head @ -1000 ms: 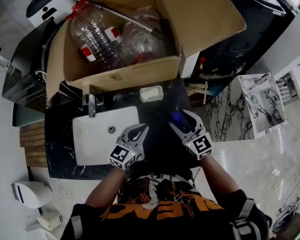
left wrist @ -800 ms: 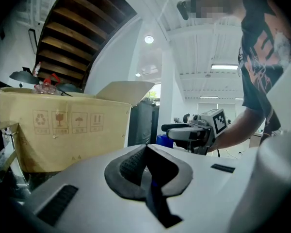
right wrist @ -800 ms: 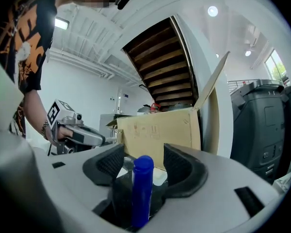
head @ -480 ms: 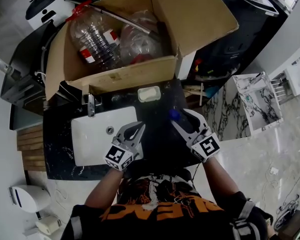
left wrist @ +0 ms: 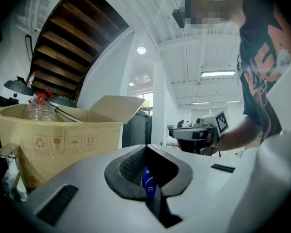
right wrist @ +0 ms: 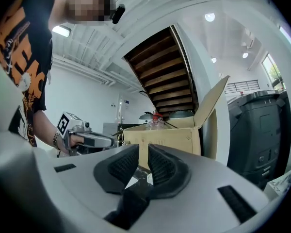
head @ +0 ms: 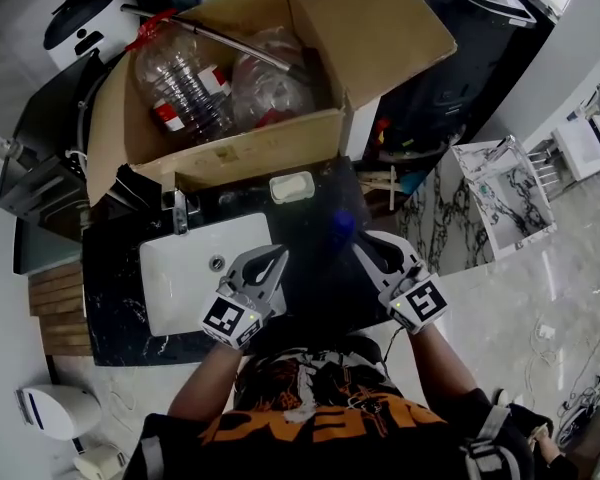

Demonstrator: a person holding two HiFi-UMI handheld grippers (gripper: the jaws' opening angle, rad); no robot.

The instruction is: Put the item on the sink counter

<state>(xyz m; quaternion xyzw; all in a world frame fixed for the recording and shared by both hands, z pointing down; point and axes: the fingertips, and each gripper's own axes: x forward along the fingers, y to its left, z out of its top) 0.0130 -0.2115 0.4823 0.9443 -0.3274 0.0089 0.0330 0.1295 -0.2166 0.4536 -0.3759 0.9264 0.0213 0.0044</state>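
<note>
Cardboard box takes up the far side of the scene. Its flaps are open and clear plastic bottles lie inside. Its front wall stands against the back of the black sink counter. A white basin is sunk into the left part of that counter, and a pale bar of soap lies behind it, close to the box.

The left gripper hovers at the basin's right edge. Its jaws are together and grip nothing. The right gripper hangs over the dark stone to the right. Its jaws are closing with a narrow slit left between the pads, and its own view shows only the box and the counter through that slit, so nothing is held.

The item, a small blue bottle, stands on the counter just beside the right gripper's tips and between them and the soap. In the left gripper view it shows upright, beyond the notch of the closed jaws, not inside them.

By my reading the placing step is finished: the bottle rests on the sink counter, free of both tools. The next move is a clean retreat. The right gripper should pull back toward the person without brushing the bottle, which looks narrow and easy to tip.
</note>
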